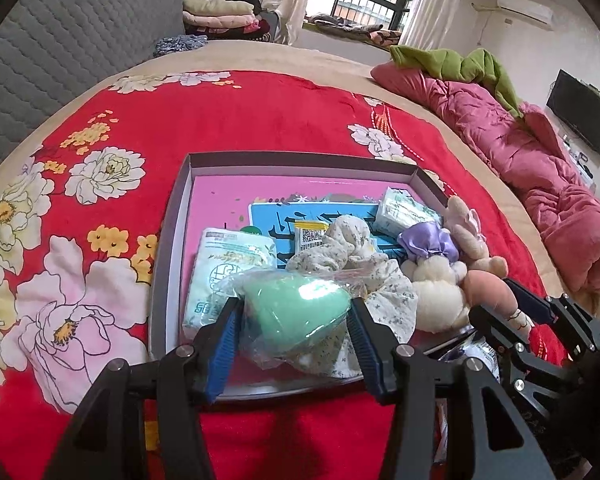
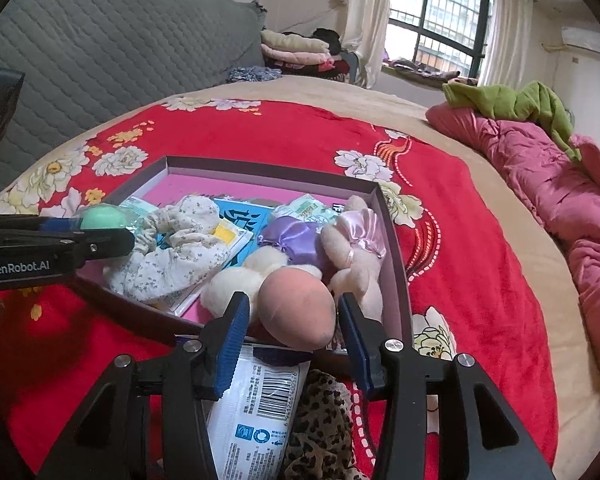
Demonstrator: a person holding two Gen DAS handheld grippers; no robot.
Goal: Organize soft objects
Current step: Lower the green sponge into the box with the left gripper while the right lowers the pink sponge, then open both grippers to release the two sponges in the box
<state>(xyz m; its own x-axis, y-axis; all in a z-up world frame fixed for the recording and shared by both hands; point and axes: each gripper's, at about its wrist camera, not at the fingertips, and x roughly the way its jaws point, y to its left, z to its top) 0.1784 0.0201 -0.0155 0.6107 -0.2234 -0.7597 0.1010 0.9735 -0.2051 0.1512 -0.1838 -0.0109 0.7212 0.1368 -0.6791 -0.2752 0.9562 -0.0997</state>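
Left gripper point(image 1: 294, 308) pitched steeply down over the near edge of the shallow box point(image 1: 172, 216), which sits on the red floral bedspread point(image 1: 240, 120) toward the bed's near edge. Jaws pinching a bagged mint-green sponge point(image 1: 296, 308); both pads touch the plastic wrap. The sponge hangs above the floral cloth point(image 1: 380, 284) and a tissue pack point(image 1: 220, 268) at the box's near left.

Right gripper point(image 2: 292, 320) tilted down likewise, at the box's near right corner. Jaws spread either side of a peach-pink plush ball point(image 2: 300, 308) (slim gaps show on both sides, so no pinch). The ball rests against the cream plush toy point(image 2: 236, 284) inside the box. A barcoded white packet point(image 2: 256, 408) and a leopard-print cloth point(image 2: 324, 420) lie on the bedspread beneath this gripper.
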